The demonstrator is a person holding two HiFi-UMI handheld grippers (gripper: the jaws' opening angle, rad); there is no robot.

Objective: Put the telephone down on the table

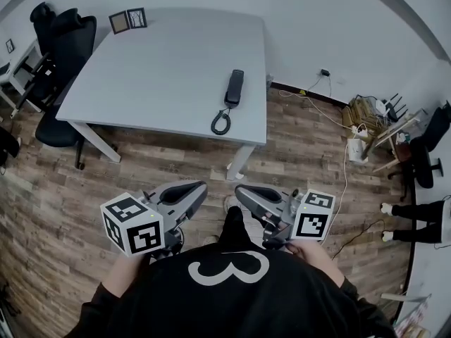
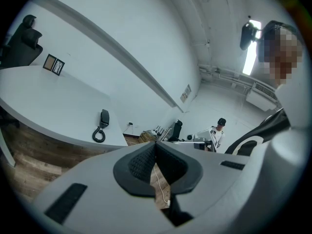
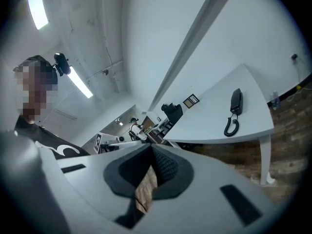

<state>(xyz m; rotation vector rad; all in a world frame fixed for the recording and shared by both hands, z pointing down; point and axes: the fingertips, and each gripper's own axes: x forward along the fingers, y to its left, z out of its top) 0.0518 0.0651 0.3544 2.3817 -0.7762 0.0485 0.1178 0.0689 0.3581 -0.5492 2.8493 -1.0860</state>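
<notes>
The black telephone handset [image 1: 235, 88] lies flat on the grey table [image 1: 162, 69] near its right edge, its coiled cord [image 1: 220, 122] curled at the table's front edge. The left gripper view shows the handset [image 2: 104, 117] far off on the left, and the right gripper view shows the handset [image 3: 236, 101] far off on the right. My left gripper [image 1: 197, 189] and right gripper [image 1: 242, 191] are held close to my body over the wooden floor, well short of the table. Both are shut, tips touching, with nothing between them [image 2: 156, 143] [image 3: 150, 146].
Two small picture frames [image 1: 128, 20] stand at the table's far left corner. Black office chairs [image 1: 67, 41] crowd its left side. Cables, a router and a power strip [image 1: 359, 129] lie on the floor at the right, near another chair [image 1: 425, 157] and a person's legs [image 1: 416, 217].
</notes>
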